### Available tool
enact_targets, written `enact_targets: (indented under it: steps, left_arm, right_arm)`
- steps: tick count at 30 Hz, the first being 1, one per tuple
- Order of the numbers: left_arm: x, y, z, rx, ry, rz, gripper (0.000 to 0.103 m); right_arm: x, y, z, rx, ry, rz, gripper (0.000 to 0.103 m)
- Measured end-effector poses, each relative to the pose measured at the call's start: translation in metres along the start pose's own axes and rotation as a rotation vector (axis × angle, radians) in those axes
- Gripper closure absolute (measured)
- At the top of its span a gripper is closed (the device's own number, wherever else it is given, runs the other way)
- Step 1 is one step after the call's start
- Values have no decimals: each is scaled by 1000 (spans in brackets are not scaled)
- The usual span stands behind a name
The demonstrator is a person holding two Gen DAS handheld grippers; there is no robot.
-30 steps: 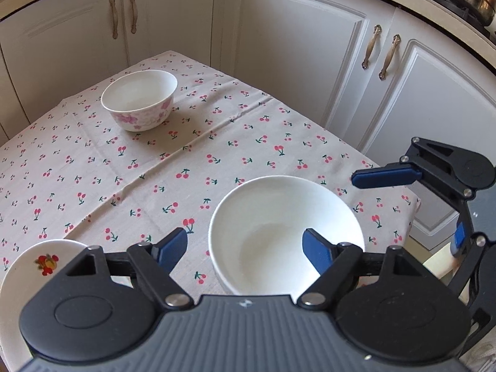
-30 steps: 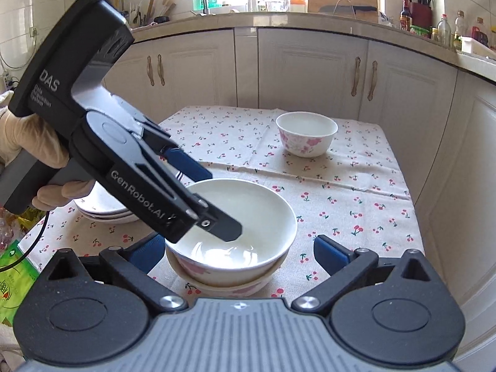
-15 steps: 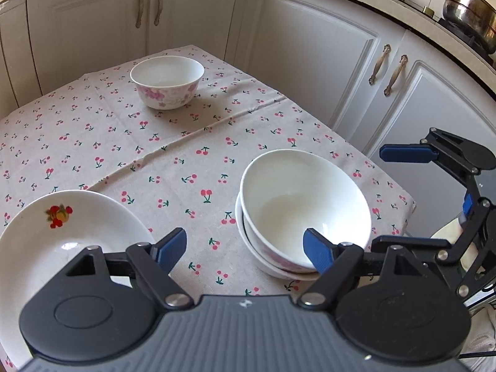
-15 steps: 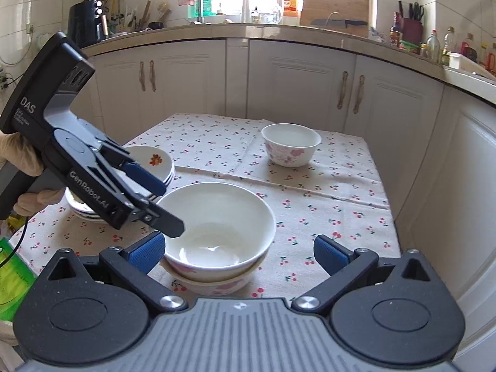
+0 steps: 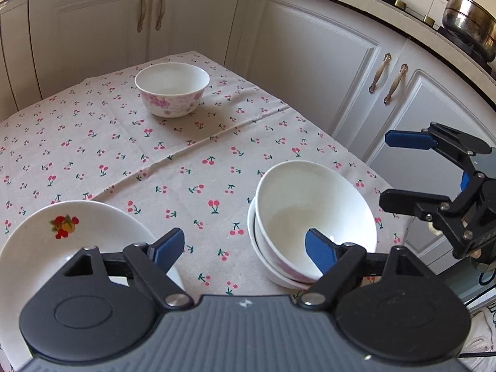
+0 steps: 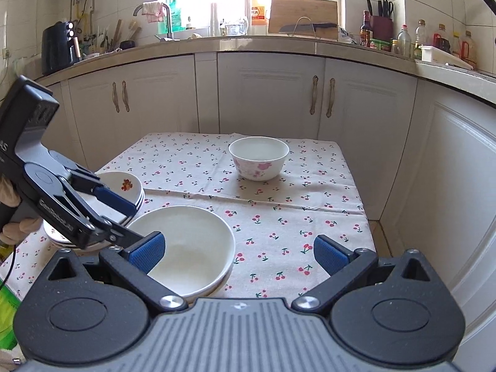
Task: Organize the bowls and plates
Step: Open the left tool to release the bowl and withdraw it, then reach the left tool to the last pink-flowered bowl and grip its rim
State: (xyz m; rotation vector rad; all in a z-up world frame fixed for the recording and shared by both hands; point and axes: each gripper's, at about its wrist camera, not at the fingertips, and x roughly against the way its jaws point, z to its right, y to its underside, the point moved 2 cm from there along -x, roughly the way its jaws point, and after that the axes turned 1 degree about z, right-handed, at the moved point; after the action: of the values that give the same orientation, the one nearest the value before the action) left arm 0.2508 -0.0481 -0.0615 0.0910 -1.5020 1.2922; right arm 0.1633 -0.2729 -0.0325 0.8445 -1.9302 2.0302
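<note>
Two white bowls (image 5: pixel 313 217) sit nested near the table's right edge, also seen in the right wrist view (image 6: pixel 192 248). A lone white bowl with pink flowers (image 5: pixel 172 88) (image 6: pixel 259 156) stands farther back. A stack of white plates with a fruit picture (image 5: pixel 71 238) (image 6: pixel 124 186) lies to the left. My left gripper (image 5: pixel 245 248) (image 6: pixel 130 220) hovers between the plates and the nested bowls; its jaws are opening and hold nothing. My right gripper (image 6: pixel 238 252) (image 5: pixel 400 170) is open and empty, just off the table's right edge beside the nested bowls.
A cherry-print cloth covers the small table (image 6: pixel 310 192). White cabinet doors (image 6: pixel 263 99) stand close behind and to the right of it. A crowded kitchen counter (image 6: pixel 279 43) runs above them. A gloved hand (image 6: pixel 12 226) holds the left gripper.
My left gripper has let go of the top bowl, drawn back from the nested pair toward the plates and widened its jaws. My right gripper has backed off a little.
</note>
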Motion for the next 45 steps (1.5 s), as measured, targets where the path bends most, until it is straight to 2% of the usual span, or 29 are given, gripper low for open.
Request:
enact_targets:
  steps: [7,13,22,26,32,38,45]
  left_arm:
    - [1,-33,-13,-21,-19,58,7]
    - [-17,-66,-28,-27,-37,59,7]
    - [-44,-111,-53,-18,-46,73,7]
    - [-60,-127,-67,-14,-92,68,7]
    - [-84,-142,-86,36,-100,53,7]
    - [-104,-149,-104,91,-101,49,7]
    - [-124,-156,-111,91,-118,52,9]
  right_arm:
    - [-21,-16,15,54,-23,-9,0]
    - [-49,-37,26,121,-25,-28,0]
    - [-95,-62,49,139,-29,-28,0]
    - [-116,-69,54,157,-39,-40,0]
    - [-142,-75,54,219,-69,-51,0]
    - [-171,-79,58,223,-125,-60,0]
    - [-202,-81,59,230,-167,-73,0]
